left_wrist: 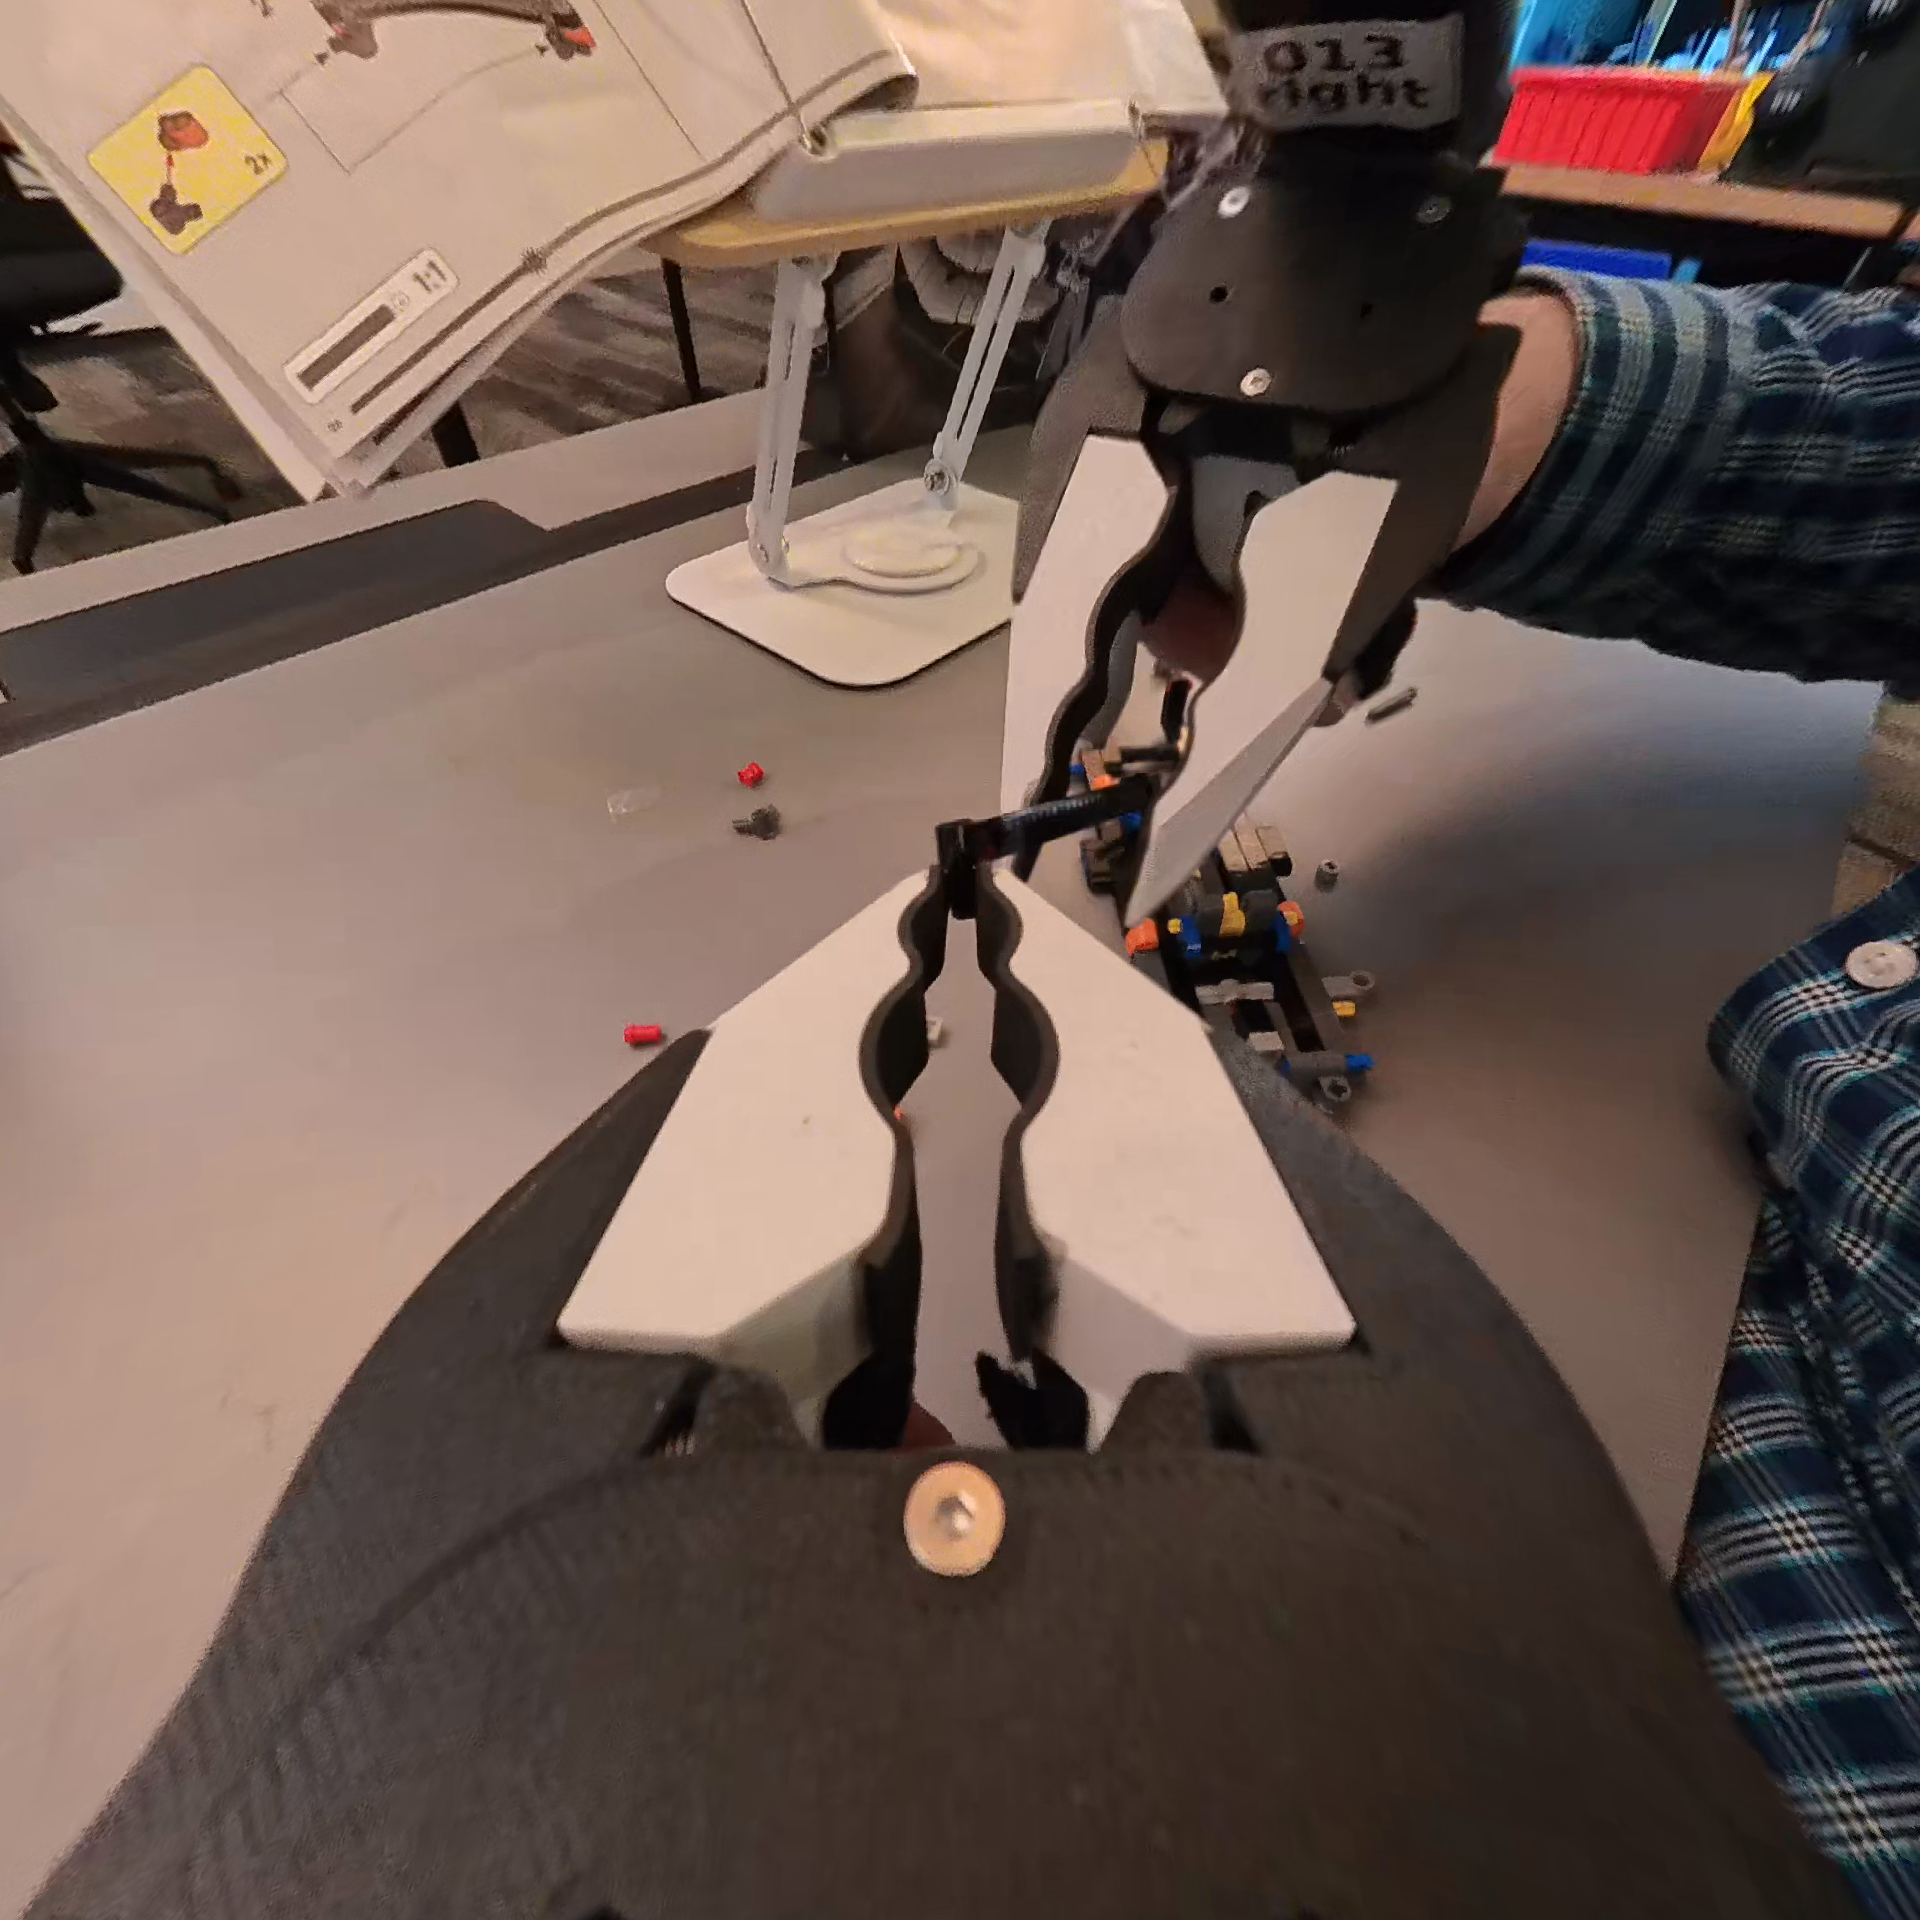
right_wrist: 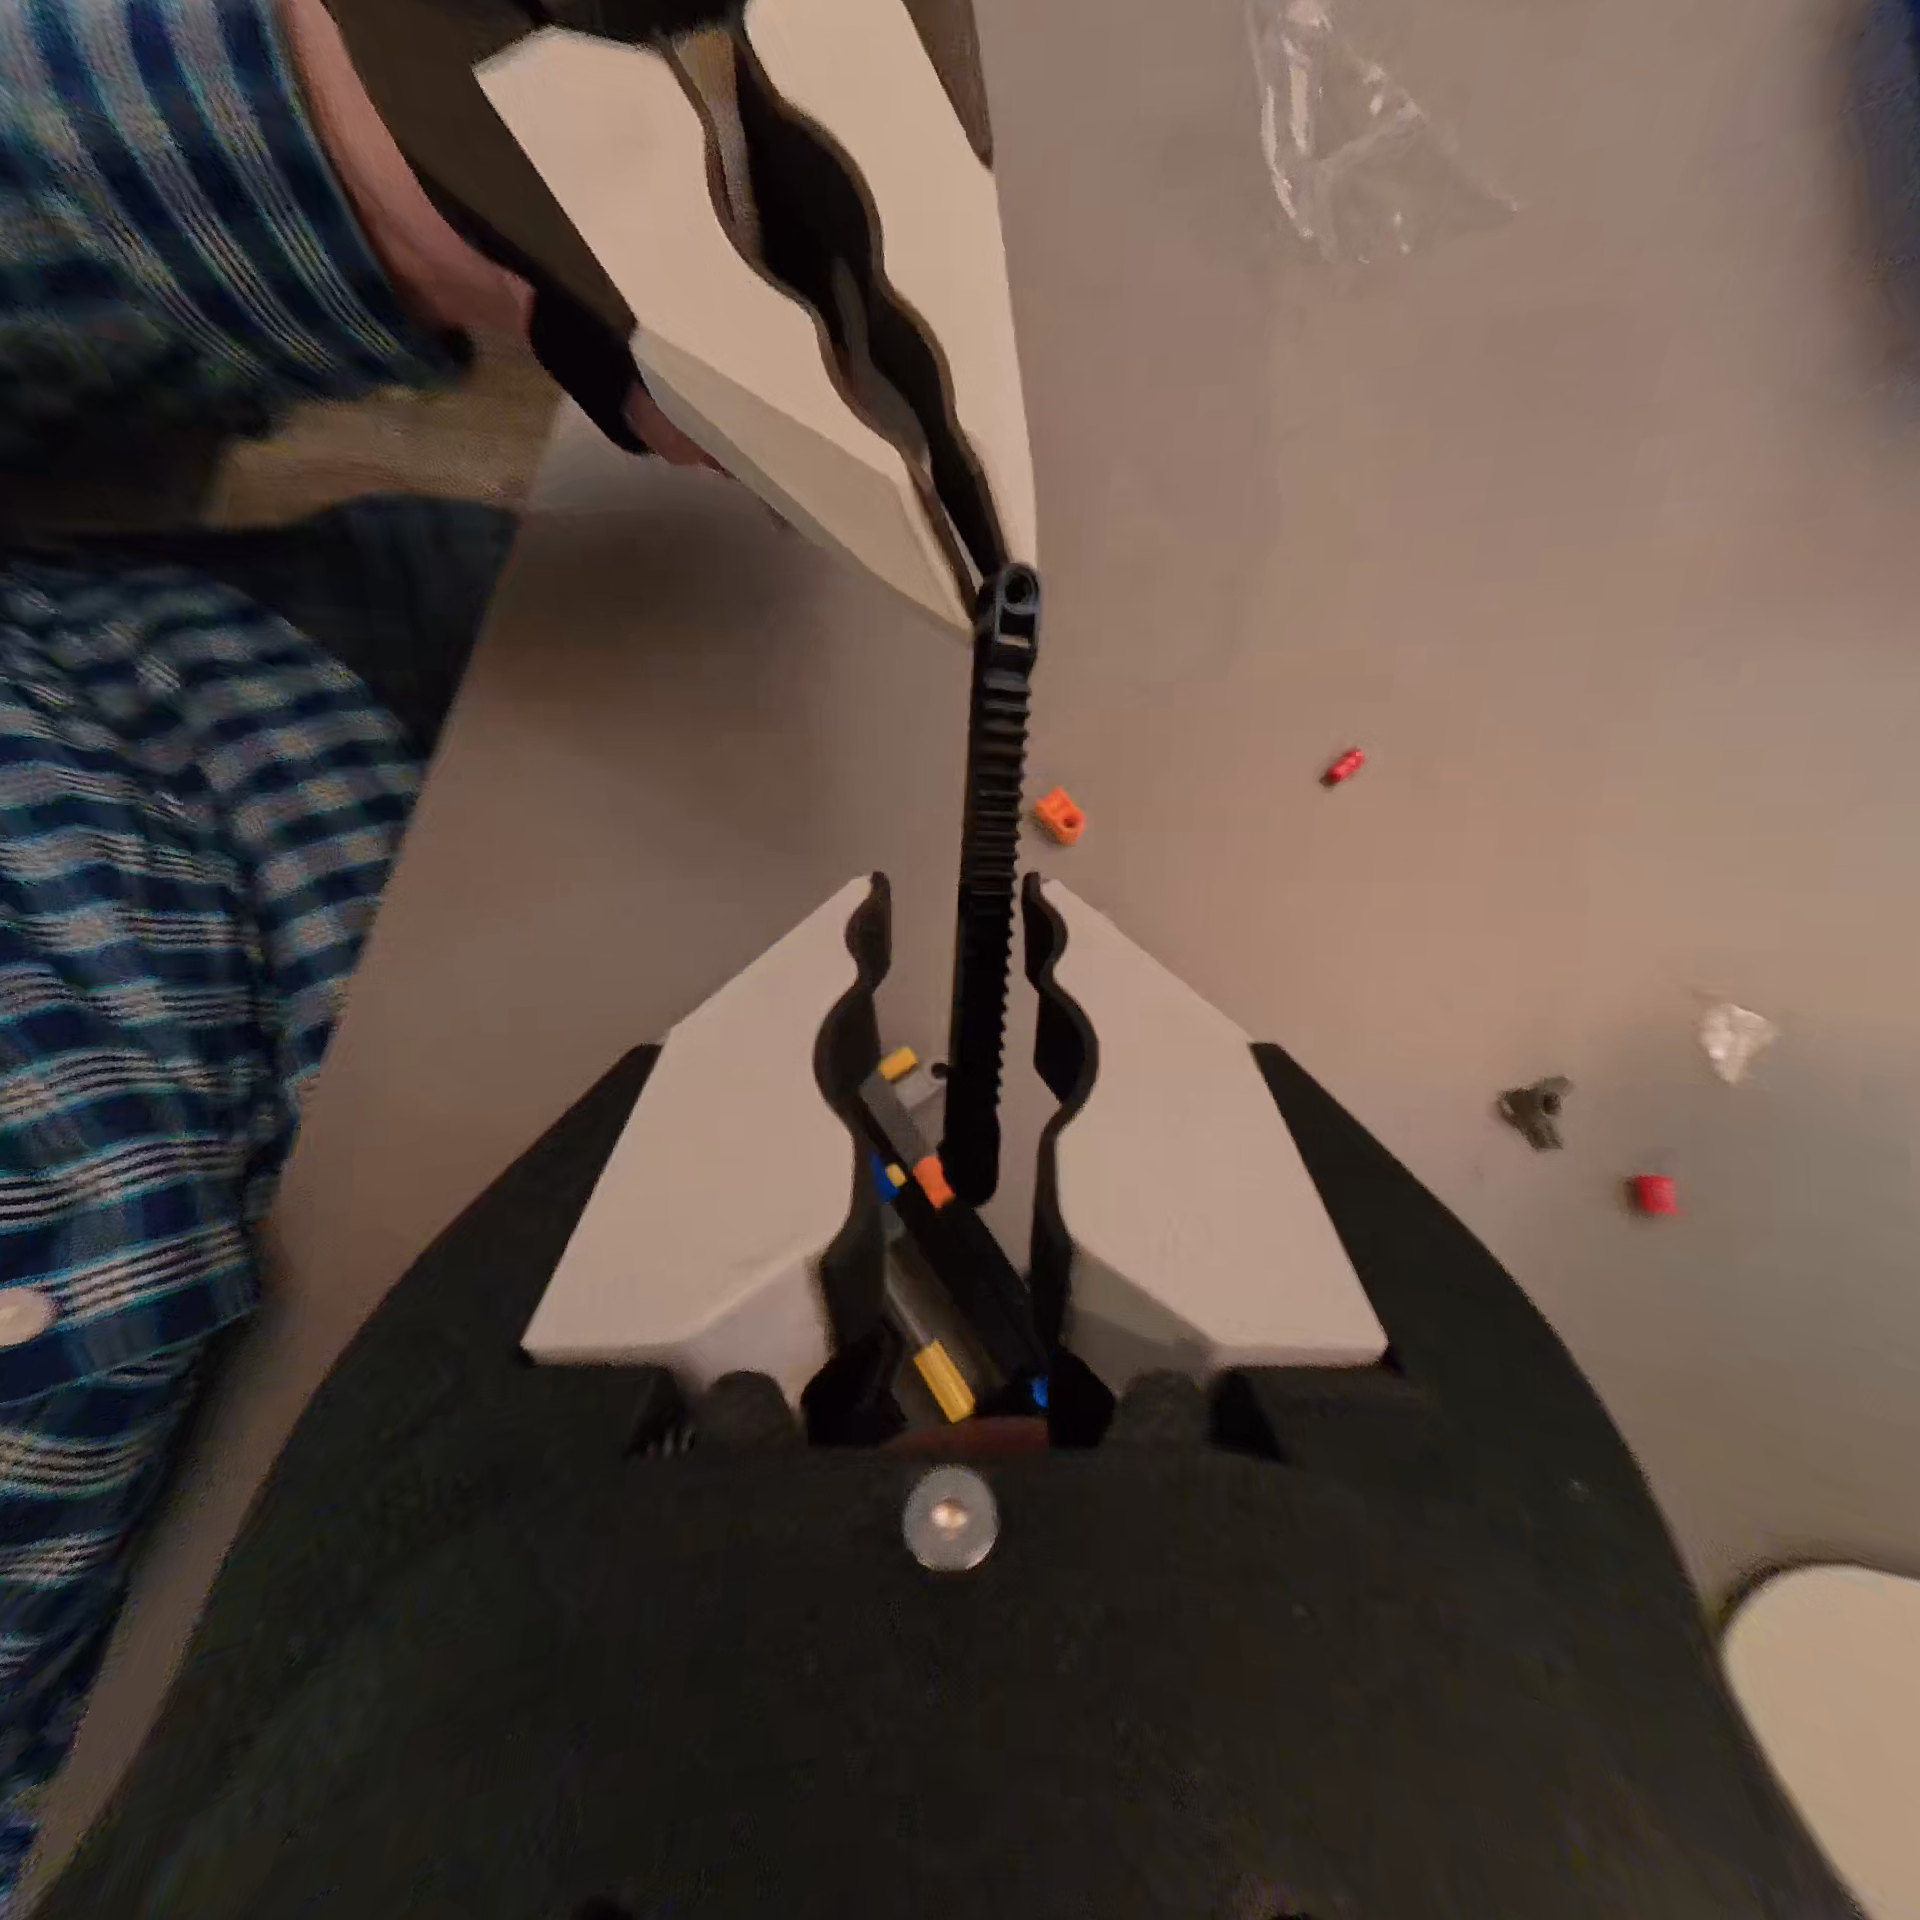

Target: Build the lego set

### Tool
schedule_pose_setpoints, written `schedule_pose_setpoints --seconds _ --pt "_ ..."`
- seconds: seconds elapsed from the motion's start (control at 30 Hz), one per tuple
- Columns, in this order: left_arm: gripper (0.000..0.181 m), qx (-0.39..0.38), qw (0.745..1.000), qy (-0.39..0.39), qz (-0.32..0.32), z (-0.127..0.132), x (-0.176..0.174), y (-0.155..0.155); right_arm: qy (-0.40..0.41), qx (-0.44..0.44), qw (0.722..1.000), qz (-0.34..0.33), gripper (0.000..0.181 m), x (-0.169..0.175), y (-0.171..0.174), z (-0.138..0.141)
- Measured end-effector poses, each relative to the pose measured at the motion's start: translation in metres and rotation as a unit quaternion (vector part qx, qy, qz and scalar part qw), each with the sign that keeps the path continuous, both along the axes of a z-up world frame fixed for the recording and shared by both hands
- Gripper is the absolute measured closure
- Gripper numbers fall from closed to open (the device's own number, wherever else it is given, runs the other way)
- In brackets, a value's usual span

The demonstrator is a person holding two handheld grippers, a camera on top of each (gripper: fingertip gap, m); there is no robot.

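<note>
1. Left gripper [left_wrist: 964,883]: wavy-edged fingertips pinch one end of the ribbed black toothed rack [right_wrist: 992,862]; it spans above the matte grey table [left_wrist: 312,1039].
2. Right gripper [right_wrist: 956,883]: fingers spread, straddling the rack and the blocky multicoloured lego chassis [left_wrist: 1262,966].

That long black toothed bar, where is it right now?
The black toothed bar hangs above the grey table: the left tongs pinch its far end, and its near end runs between the open right tongs.

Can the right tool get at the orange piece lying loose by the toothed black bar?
Probably yes: the right tool is open, and the orange piece lies uncovered just past its tips. The toothed black bar running between its fingers may need dodging.
</note>
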State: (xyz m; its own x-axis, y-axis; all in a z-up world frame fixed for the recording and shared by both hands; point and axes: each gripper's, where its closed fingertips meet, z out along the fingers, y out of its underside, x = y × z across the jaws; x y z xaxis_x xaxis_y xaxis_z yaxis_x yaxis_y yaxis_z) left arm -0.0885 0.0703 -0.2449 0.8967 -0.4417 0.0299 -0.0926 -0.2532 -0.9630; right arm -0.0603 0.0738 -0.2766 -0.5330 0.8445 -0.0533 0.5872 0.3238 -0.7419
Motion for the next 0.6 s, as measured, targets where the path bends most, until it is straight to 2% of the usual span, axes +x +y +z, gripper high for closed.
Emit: schedule_pose_setpoints --seconds 0.17,0.3,0.43,0.5,0.53,0.6 --pt "0.178 0.021 1.000 -0.018 -0.001 0.007 -0.004 0.002 -0.003 -0.040 0.999 0.005 0.154 -0.004 0.004 0.012" --pt "0.178 0.028 0.999 -0.015 -0.006 0.010 -0.005 0.004 0.010 -0.083 0.996 -0.008 0.170 -0.013 0.006 0.027" --pt "0.178 0.031 0.999 -0.013 -0.005 0.010 -0.006 0.007 -0.002 -0.090 0.996 -0.012 0.176 -0.018 0.005 0.023" --pt "0.177 0.011 1.000 -0.014 0.015 0.004 -0.012 0.009 0.002 -0.092 0.996 -0.022 0.176 -0.021 0.008 0.022" --pt "0.170 -0.002 1.000 -0.008 0.029 -0.002 -0.016 0.010 -0.001 -0.084 0.996 -0.027 0.176 -0.021 0.012 0.019" --pt "0.165 -0.051 0.998 0.013 0.040 -0.024 -0.018 0.005 -0.006 -0.047 0.998 -0.041 0.176 -0.022 0.026 0.010"
